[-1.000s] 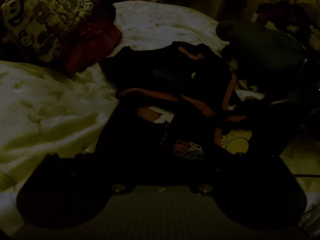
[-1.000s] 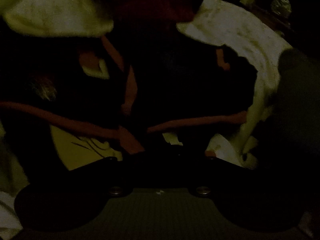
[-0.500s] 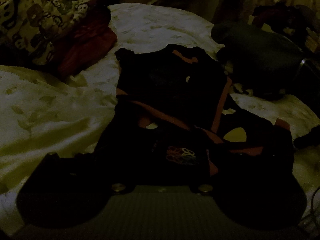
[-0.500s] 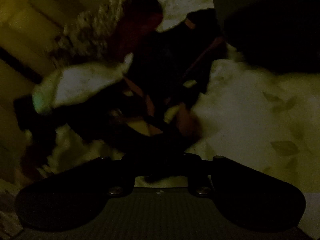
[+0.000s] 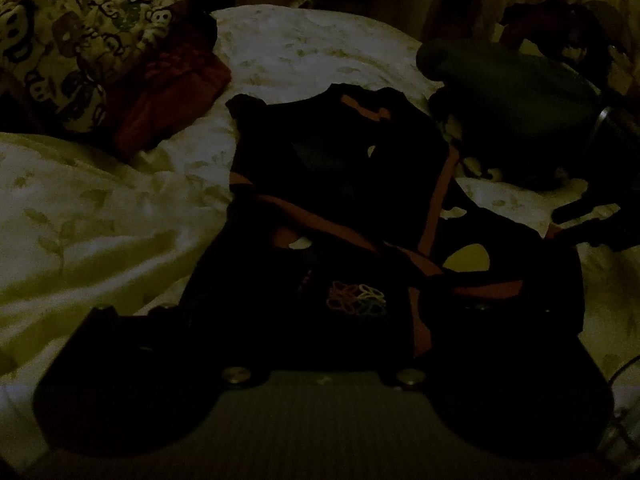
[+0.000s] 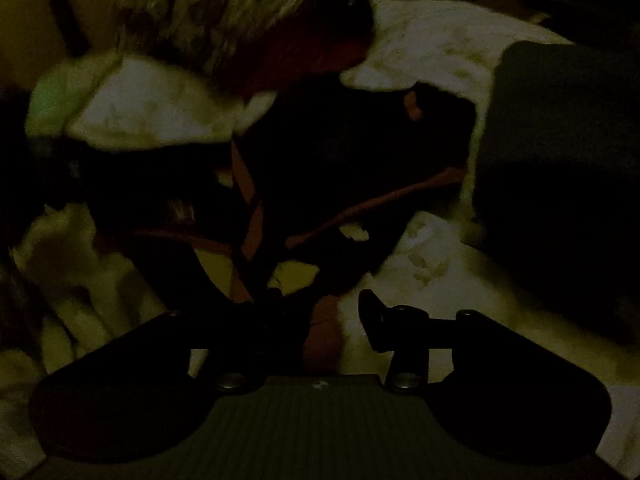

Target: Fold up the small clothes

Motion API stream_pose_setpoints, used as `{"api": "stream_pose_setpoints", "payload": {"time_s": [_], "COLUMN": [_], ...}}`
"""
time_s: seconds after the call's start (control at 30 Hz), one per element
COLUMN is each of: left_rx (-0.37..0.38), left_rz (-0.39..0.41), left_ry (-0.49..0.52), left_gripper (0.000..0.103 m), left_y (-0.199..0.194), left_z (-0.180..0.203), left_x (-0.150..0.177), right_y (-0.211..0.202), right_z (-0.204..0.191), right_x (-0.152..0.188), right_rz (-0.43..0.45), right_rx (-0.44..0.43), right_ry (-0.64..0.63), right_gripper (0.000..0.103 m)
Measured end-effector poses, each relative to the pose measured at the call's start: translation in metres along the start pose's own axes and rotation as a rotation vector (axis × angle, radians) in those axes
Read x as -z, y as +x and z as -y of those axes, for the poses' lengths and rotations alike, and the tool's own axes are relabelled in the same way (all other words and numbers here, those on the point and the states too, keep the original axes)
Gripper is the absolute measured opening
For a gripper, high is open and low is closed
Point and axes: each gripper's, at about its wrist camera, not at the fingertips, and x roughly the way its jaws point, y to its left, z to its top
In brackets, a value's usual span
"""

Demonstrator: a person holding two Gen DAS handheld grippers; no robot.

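A dark garment [image 5: 340, 184] with orange trim lies spread on the pale leaf-print bedsheet [image 5: 88, 216], a small coloured print near its lower middle. My left gripper [image 5: 320, 320] hovers over its near hem; its left finger sits far out to the side, so the jaws look open, while the right finger is lost against the dark cloth. In the right wrist view the same garment [image 6: 360, 152] lies ahead. My right gripper [image 6: 320, 308] is opening, with an orange-trimmed corner [image 6: 322, 340] lying loose between the fingers and bare sheet showing beside the right finger [image 6: 372, 312].
A pile of cartoon-print clothes [image 5: 80, 48] and a red garment [image 5: 172, 104] sit at the far left of the bed. A dark grey cushion [image 5: 508, 112] lies at the far right, close to the garment's edge. The room is very dim.
My right gripper went from shut on the garment's orange-trimmed edge to open and pulled back. The garment's right side now lies folded across the lower right. The left gripper barely moved.
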Motion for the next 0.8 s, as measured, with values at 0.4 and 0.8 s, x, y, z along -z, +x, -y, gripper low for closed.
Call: {"api": "stream_pose_setpoints", "payload": {"time_s": [0.4,0.8], "left_rx": [0.018,0.022], "left_rz": [-0.003,-0.011], "left_ry": [-0.015,0.019], "left_gripper": [0.102,0.103], "left_y": [0.005,0.010], "left_z": [-0.001,0.009], "left_x": [-0.003,-0.003], "right_y": [-0.076,-0.079], "right_z": [0.087,0.087], "right_x": [0.048,0.119], "right_rz": [0.356,0.422], "right_rx": [-0.075,-0.154], "right_ry": [0.723,0.904], "right_gripper": [0.009,0.010]}}
